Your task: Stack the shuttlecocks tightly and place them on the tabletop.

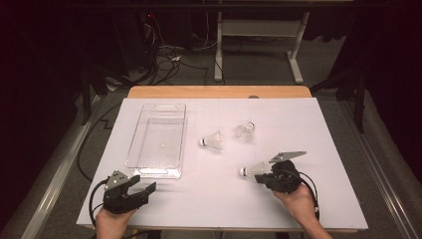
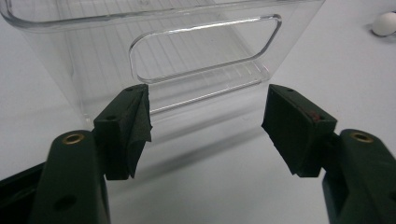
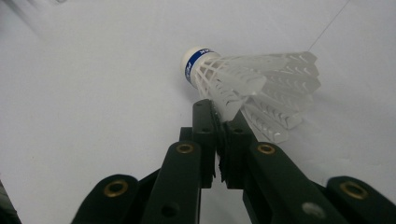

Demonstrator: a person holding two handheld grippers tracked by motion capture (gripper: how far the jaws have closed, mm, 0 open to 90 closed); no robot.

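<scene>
Right tool pinches a shuttlecock by its skirt.
Left tool waits wide open by the clear bin, probably where it goes; two more lie on the worktop.

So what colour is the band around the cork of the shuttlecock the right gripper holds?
Blue, with white lettering, on the shuttlecock; the right gripper view shows it best.

L gripper agape, R gripper clamped
</scene>
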